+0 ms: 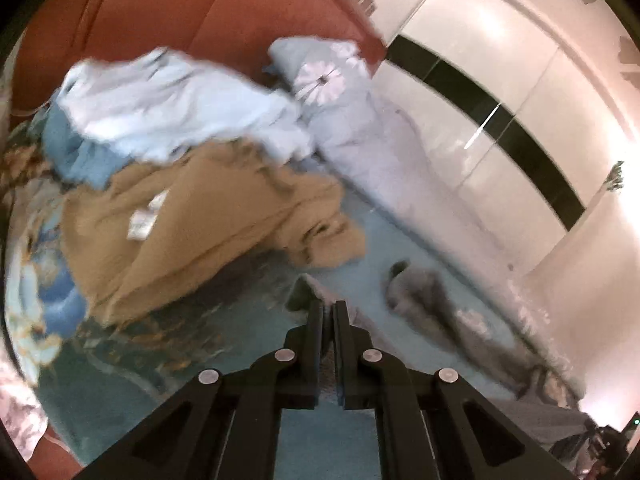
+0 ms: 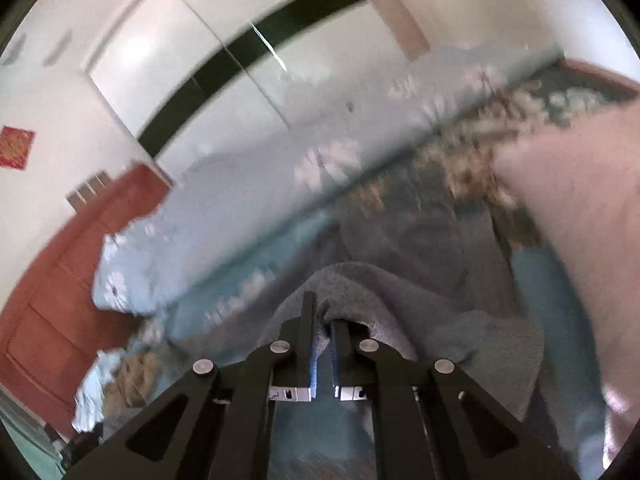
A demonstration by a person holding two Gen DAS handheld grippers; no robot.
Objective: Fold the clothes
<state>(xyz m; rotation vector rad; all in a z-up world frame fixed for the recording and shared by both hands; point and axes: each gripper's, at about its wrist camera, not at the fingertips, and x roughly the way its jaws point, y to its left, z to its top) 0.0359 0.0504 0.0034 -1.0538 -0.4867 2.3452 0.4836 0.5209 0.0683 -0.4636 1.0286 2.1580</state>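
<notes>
Both the left hand-held gripper [image 1: 329,309] and right hand-held gripper [image 2: 323,312] were clenched on the grey garment [image 2: 472,344], beside the tan pile [image 1: 192,232]; likely spreading it flat next

Bed [image 1: 360,220] — tan garment [image 1: 192,232], pale-blue clothes [image 1: 168,108], floral pillow [image 1: 340,92].

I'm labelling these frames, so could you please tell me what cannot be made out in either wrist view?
- Left wrist: whether the left gripper pinches the grey garment; the closed fingers hide the contact and motion blurs it.
- Left wrist: the print on the label of the tan garment; too small and blurred.
- Right wrist: the full shape of the grey garment held by the right gripper; a blurred pink mass covers its right side.
</notes>
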